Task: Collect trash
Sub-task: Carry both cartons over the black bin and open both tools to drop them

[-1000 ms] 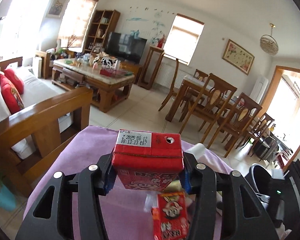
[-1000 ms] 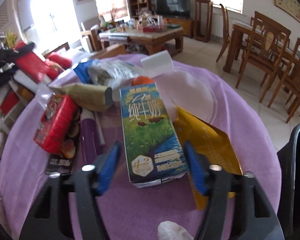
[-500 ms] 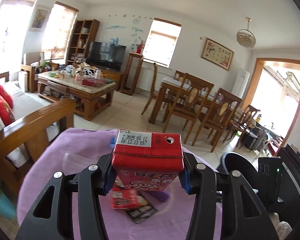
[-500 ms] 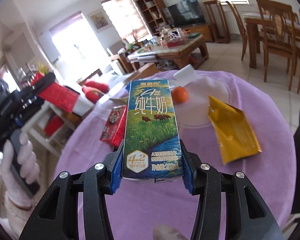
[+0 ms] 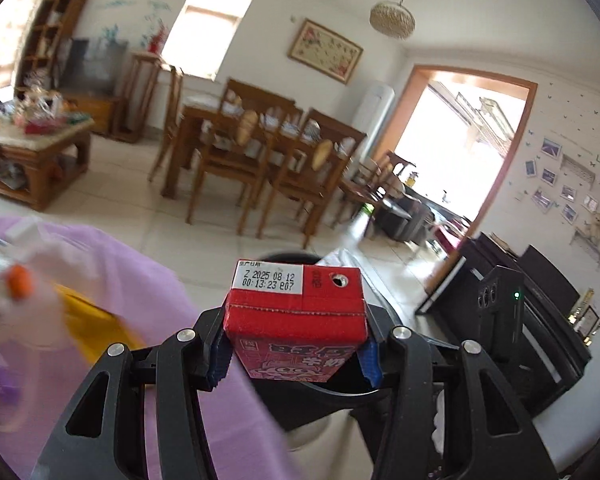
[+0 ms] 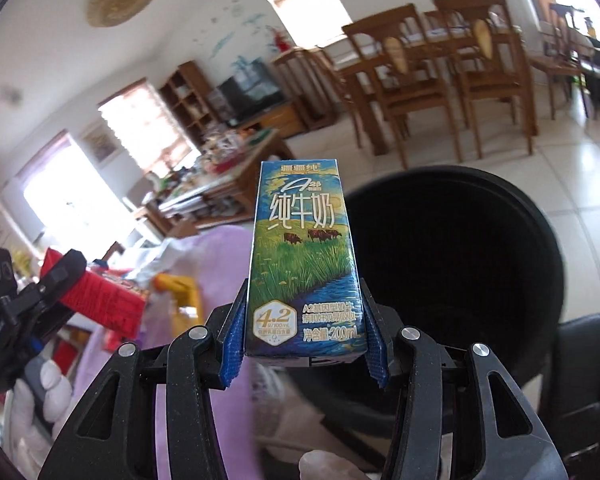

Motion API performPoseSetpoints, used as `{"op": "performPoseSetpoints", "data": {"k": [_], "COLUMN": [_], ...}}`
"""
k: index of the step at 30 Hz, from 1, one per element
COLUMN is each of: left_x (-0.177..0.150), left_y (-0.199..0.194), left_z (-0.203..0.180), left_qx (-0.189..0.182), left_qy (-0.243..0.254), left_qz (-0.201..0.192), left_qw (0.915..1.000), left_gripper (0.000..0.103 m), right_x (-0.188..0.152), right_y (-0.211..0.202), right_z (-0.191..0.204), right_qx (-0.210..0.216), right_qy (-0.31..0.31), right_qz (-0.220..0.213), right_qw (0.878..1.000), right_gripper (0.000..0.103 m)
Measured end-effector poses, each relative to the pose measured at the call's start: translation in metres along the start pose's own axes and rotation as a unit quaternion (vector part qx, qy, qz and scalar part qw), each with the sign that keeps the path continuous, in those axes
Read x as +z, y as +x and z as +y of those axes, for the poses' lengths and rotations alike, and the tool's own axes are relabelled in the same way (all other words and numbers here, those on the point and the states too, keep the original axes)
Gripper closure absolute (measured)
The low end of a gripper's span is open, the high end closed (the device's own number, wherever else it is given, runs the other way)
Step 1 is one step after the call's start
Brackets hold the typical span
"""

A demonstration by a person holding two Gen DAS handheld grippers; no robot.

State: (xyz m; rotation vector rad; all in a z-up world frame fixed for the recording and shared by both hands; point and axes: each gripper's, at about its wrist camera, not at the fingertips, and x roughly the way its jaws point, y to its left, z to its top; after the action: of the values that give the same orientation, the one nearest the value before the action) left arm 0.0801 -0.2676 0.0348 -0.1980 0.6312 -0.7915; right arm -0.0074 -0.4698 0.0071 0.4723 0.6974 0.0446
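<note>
Purple cloth covers the table (image 5: 148, 288), blurred, carrying a yellow packet (image 5: 88, 320) and an orange (image 5: 18, 280). Left tongs (image 5: 294, 354) grip a red drink carton (image 5: 296, 320); right tongs (image 6: 304, 344) grip a blue-green milk carton (image 6: 304, 256) in front of a black bin (image 6: 460, 264). Behind stand wooden dining chairs (image 5: 284, 160), a tiled floor (image 5: 112, 208) and a bright doorway (image 5: 460, 148).

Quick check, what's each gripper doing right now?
Left gripper: closed on the red milk carton.
Right gripper: closed on the blue-green milk carton.
</note>
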Motion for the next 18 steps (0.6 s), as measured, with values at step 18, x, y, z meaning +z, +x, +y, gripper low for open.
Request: {"op": "performPoseSetpoints", "data": {"k": [18], "left_x": [-0.028], "left_y": [0.121], "left_z": [-0.006], "left_qx": [0.032], "left_qy": [0.005], "left_qz": [0.128], "left_qw": [0.9912], "left_gripper": [0.052], "right_x": [-0.050], "right_y": [0.054], "right_z": [-0.030], "right_qx": [-0.104], "right_qy": [-0.067], "right_qz": [0.000], "right_qw": [0.992], "right_gripper": [0.054]}}
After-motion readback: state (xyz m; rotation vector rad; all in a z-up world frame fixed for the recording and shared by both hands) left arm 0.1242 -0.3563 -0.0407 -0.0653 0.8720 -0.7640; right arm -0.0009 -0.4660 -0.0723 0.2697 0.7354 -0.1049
